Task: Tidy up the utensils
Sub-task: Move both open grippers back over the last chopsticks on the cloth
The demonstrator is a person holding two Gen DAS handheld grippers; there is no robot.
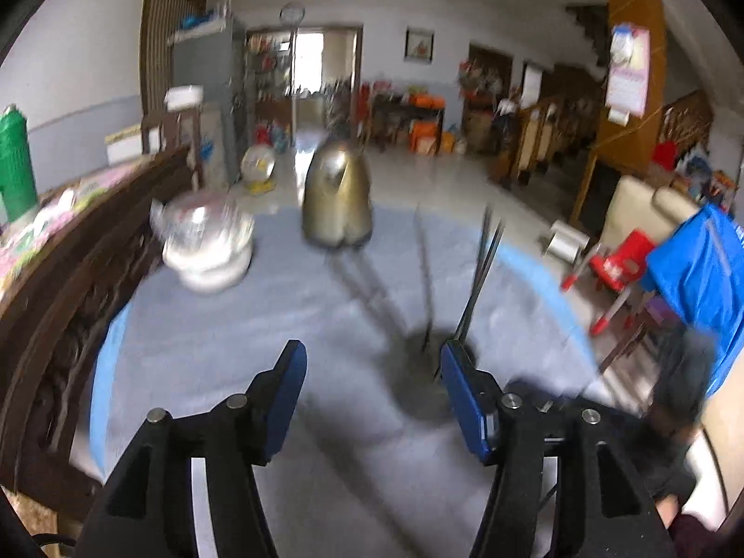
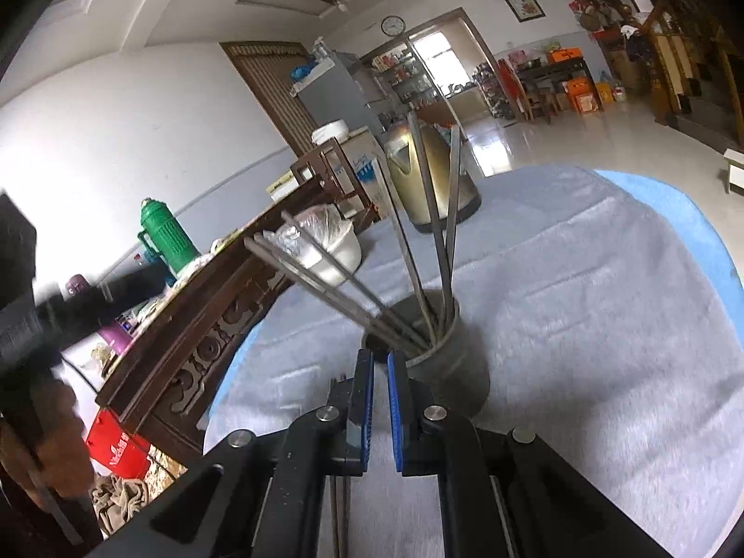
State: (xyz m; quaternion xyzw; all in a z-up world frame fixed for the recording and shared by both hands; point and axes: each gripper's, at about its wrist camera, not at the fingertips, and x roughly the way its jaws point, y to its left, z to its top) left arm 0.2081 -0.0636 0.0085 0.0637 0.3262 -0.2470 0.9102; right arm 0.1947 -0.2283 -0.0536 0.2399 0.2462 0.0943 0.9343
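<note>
My right gripper (image 2: 380, 362) sits low over the pale grey fleece tablecloth (image 2: 581, 325), its blue-padded jaws drawn almost together with only a narrow slit between them and nothing visibly clamped; thin metal rods run beneath its body, but I cannot tell whether they are held. Just ahead of its tips stands the dull grey metal cylindrical utensil holder (image 2: 446, 362), upright on the cloth, with a fan of long grey metal chopsticks (image 2: 418, 242) leaning out of its mouth in several directions. My left gripper (image 1: 372, 362) hangs over the same cloth with jaws spread wide and empty; this view is motion-blurred. Beyond the holder stands a gold-coloured metal kettle (image 2: 432, 176), and left of it a white bowl covered with clear plastic film (image 2: 321, 251). A green plastic thermos (image 2: 165, 237) stands on the dark carved wooden sideboard (image 2: 209, 325). A red box (image 2: 116, 451) below carries white lettering, unreadable.
</note>
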